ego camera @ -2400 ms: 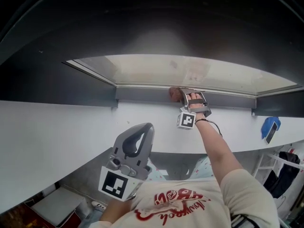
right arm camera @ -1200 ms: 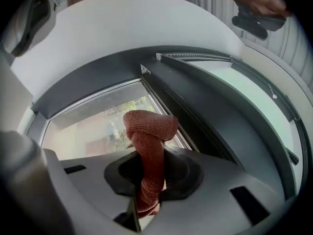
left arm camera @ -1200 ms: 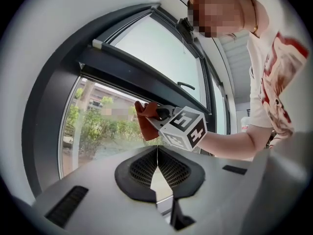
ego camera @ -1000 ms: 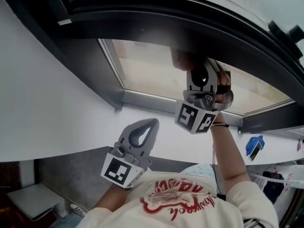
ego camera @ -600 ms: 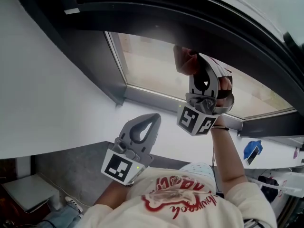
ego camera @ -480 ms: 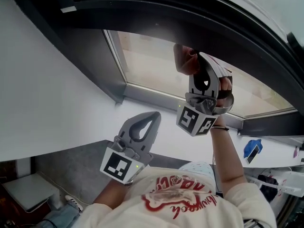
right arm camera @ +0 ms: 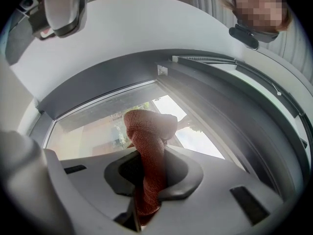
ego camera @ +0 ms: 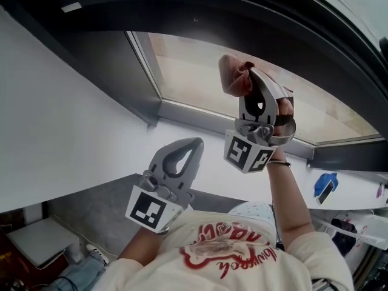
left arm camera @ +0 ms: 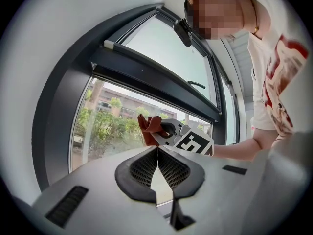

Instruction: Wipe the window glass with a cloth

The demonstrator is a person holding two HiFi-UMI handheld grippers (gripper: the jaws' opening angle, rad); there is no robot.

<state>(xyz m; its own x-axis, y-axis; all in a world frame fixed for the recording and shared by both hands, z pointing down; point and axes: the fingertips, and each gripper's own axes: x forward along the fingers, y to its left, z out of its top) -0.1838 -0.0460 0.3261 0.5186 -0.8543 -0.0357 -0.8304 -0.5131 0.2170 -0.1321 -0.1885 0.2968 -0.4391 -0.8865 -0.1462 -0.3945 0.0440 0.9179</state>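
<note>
My right gripper (right arm camera: 146, 166) has its two jaws squeezed tight on the red cloth (right arm camera: 148, 131). The cloth runs up between the jaws and bunches into a lump just past their tips. Right behind that lump is the window glass (right arm camera: 88, 129). The lump is up close to the glass, but I cannot tell if they touch. A dark window frame (right arm camera: 234, 126) goes around the glass, above my jaws and to their right. My left gripper (left arm camera: 157, 153) has its jaws pressed together with nothing between them. It hangs lower down, well apart from the glass. Ahead of its tips and a little higher, I see my right gripper with its marker cube (left arm camera: 194, 143). The cloth pokes out on the left of it. Far past those jaws, through the glass, there are green bushes (left arm camera: 105, 126) and a building (left arm camera: 132, 104). Looking down from my head, the left gripper is near my chest, just beside my shirt (ego camera: 224, 253) with the red print. Past its jaws is the white wall (ego camera: 60, 132) under the window. Off to the right of my right arm is a small blue thing (ego camera: 327, 183), well apart from both pairs of jaws.
</note>
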